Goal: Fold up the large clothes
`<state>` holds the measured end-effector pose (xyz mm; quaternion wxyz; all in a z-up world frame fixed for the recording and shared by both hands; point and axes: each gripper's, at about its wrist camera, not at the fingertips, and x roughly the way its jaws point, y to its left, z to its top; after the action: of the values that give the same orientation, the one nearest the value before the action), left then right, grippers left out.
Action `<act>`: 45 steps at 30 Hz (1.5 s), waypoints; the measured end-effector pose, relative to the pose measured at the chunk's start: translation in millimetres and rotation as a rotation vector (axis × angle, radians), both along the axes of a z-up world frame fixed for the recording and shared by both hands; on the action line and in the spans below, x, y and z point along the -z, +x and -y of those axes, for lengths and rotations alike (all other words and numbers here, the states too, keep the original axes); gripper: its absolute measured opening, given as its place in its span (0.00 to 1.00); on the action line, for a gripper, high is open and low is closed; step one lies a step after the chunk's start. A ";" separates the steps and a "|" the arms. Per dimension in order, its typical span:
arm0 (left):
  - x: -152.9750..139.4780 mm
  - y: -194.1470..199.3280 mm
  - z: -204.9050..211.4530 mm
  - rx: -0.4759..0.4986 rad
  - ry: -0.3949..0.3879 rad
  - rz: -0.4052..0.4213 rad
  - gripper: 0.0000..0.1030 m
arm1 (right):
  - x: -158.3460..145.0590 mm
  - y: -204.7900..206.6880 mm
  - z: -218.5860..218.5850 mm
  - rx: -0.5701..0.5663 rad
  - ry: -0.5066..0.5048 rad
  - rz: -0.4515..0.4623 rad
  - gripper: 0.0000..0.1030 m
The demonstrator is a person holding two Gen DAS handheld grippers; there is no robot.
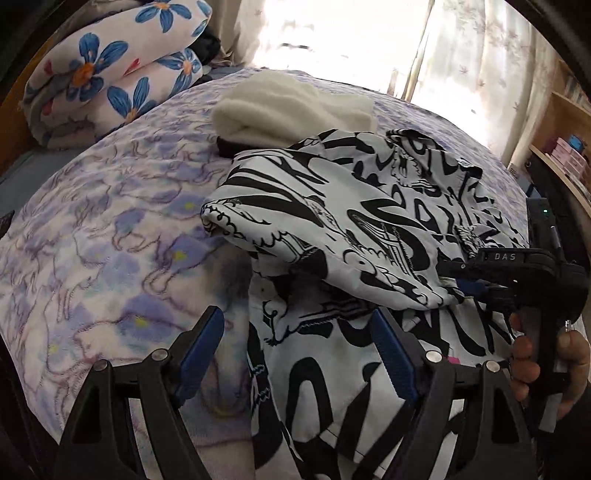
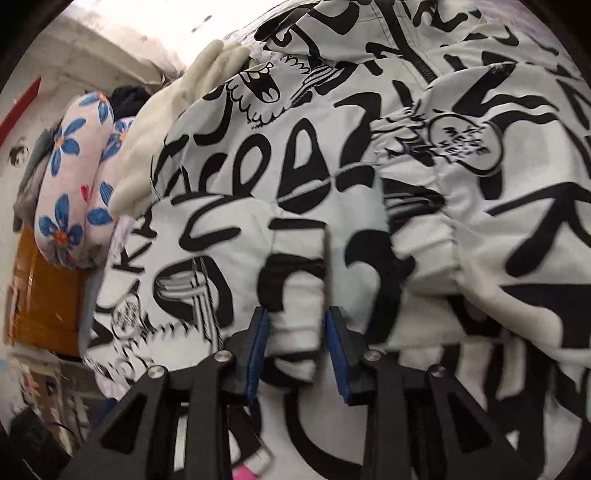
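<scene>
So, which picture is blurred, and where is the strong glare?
Right wrist view: motion blur smears the printed jacket, most at the lower left. Left wrist view: sharper, but the curtained window is blown out white; fisheye bends the bed in a curve.

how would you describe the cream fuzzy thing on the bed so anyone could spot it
On the purple flowered bedspread, look past the black-and-white printed jacket. The folded cream fleece lies just behind it, touching it. It is the only plain, unpatterned item; the rolled quilt nearby has blue flowers.
</scene>
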<state>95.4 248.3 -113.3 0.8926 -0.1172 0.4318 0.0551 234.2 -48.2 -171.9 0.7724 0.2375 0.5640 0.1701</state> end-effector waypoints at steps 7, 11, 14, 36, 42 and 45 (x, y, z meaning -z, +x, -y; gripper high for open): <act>0.1 10.0 -11.2 -0.052 0.009 -0.004 0.78 | -68.0 -10.2 -6.8 -0.069 -0.041 0.262 0.02; -2.2 13.9 -16.6 -0.069 0.005 -0.002 0.78 | -144.2 -29.4 19.3 -0.037 -0.088 0.489 0.02; -2.7 15.7 -15.2 -0.066 -0.003 -0.002 0.78 | -187.2 -43.5 49.1 0.021 -0.168 0.623 0.02; 36.9 78.5 27.6 0.012 0.088 -0.226 0.74 | -46.4 -43.5 162.4 0.188 -0.191 0.163 0.29; 42.1 84.4 16.0 0.001 -0.005 -0.230 0.45 | -26.0 -19.4 167.6 0.257 -0.026 0.099 0.30; 42.8 81.4 13.0 0.006 -0.028 -0.212 0.45 | -14.6 -5.7 161.4 0.286 0.008 0.068 0.35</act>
<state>176.8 235.3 -156.1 0.8405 -0.1219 0.5247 0.0587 228.5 -209.7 -157.3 0.8065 0.3126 0.4972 0.0685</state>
